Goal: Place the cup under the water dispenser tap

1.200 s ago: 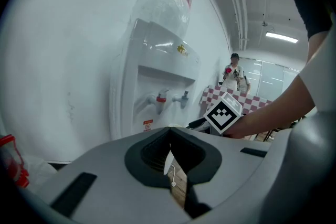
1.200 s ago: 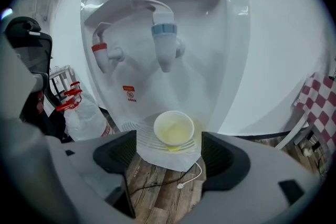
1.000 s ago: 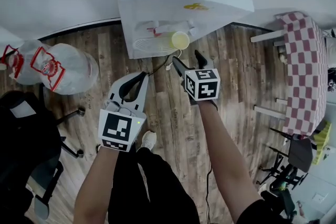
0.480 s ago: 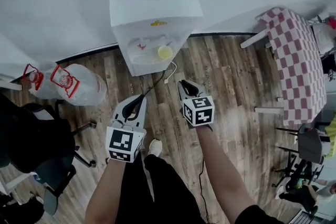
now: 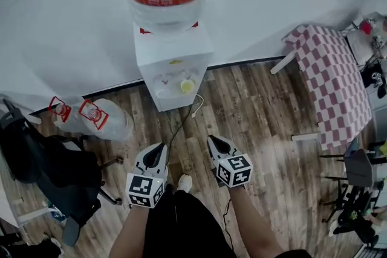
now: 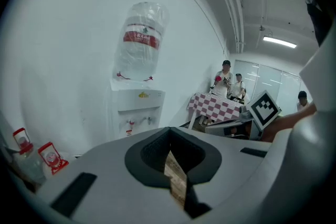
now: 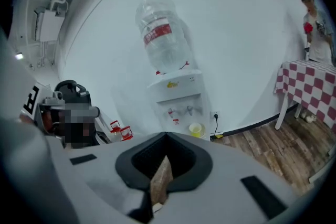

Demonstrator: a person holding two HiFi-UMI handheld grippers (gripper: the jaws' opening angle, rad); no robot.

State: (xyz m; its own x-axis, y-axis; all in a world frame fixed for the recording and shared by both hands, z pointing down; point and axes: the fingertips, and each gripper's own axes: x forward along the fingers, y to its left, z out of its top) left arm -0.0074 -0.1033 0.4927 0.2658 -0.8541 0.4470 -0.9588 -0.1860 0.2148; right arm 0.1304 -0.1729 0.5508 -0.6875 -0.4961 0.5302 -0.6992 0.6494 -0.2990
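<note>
The cup (image 5: 187, 86) stands in the recess of the dispenser (image 5: 172, 60), on the drip tray below the taps (image 7: 190, 109). From the right gripper view it sits under the right-hand tap or a touch to that tap's right; the offset is too small to judge. It is upright and nothing touches it.

Both tongs are well apart from the dispenser, held out over the wooden floor (image 5: 254, 106) in front of the person. The left tongs (image 5: 159, 146) are closed, pads meeting with nothing between them but a sliver of floor seen behind. The right tongs (image 5: 212, 139) are likewise closed and empty.

By my reading, the placing step is done and the task is at or very near its end: the cup is delivered and released, and both hands are clear of it.

If anything is left, it is a check of alignment. Should the cup prove off-centre under the tap, the next move calls for bringing one pair of tongs back low to the recess, opening them around the cup's wall, and nudging or re-setting it without tipping it, since it looks light.
</note>
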